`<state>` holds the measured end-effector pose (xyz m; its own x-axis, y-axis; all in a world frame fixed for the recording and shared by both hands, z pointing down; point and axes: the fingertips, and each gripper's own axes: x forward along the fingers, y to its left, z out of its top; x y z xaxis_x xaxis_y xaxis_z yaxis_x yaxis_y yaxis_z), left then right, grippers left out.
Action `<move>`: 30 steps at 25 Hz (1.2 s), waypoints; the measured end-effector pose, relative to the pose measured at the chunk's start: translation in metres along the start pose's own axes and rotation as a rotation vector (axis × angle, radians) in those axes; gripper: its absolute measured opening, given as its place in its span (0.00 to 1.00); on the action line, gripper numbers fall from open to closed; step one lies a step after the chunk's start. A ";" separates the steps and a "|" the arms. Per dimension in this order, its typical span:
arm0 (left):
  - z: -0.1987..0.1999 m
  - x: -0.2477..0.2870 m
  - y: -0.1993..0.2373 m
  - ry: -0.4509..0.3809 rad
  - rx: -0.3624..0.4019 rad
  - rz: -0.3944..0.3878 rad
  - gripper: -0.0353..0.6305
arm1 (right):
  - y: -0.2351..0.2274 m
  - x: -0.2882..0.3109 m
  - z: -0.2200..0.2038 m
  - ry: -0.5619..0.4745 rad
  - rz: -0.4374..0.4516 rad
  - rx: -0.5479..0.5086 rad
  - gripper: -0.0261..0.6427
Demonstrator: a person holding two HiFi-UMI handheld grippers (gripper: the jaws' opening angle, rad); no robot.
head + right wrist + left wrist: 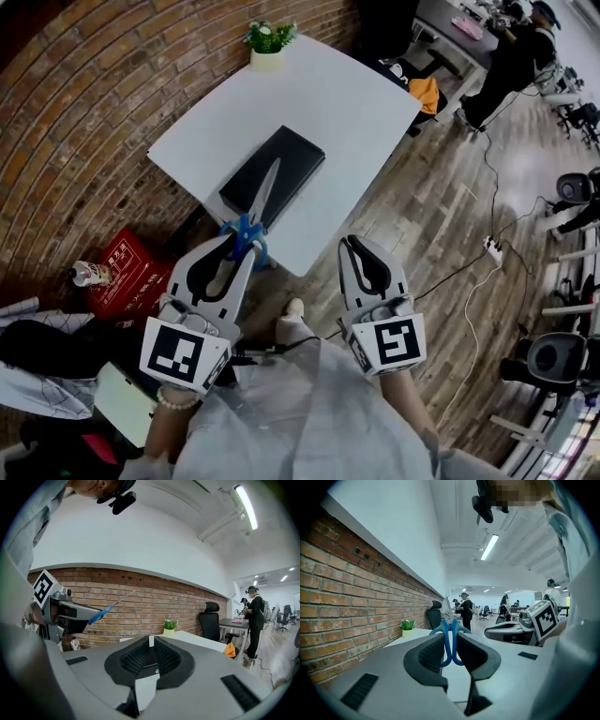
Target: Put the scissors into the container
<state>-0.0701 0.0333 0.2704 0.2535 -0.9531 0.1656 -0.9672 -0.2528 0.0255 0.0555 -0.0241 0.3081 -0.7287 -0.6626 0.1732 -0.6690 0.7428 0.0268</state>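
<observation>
Carry stage: scissors (264, 194) not yet in black container (291, 155), frame centre.
Left gripper (244, 242) clamped on the blue handles, blades pointing up-frame at the container, probably lined up for insertion; right gripper (351, 244) lower right, jaws together on nothing, 0 load.

Container (291, 159) on table (356, 103); plant (268, 39) at far corner, behind container.

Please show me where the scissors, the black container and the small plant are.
scissors (262, 202), head view, on the blades.
black container (298, 157), head view, on its bare top.
small plant (269, 37), head view, on the leaves.
</observation>
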 end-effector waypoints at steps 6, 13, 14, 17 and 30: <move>0.010 0.041 0.000 -0.001 -0.024 0.047 0.20 | -0.035 0.024 0.004 0.014 0.066 -0.007 0.13; 0.018 0.068 0.003 0.004 -0.018 0.062 0.20 | -0.053 0.044 0.001 0.038 0.107 -0.008 0.13; 0.018 0.071 0.005 0.008 -0.019 0.063 0.20 | -0.054 0.047 0.000 0.042 0.109 -0.007 0.13; 0.016 0.077 0.013 0.022 -0.021 0.067 0.20 | -0.055 0.056 -0.004 0.056 0.117 -0.005 0.13; -0.001 0.094 0.041 0.068 -0.059 0.031 0.20 | -0.051 0.106 -0.031 0.117 0.136 -0.048 0.13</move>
<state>-0.0864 -0.0666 0.2876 0.2238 -0.9462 0.2339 -0.9744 -0.2115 0.0768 0.0165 -0.1292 0.3558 -0.7881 -0.5422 0.2914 -0.5556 0.8304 0.0421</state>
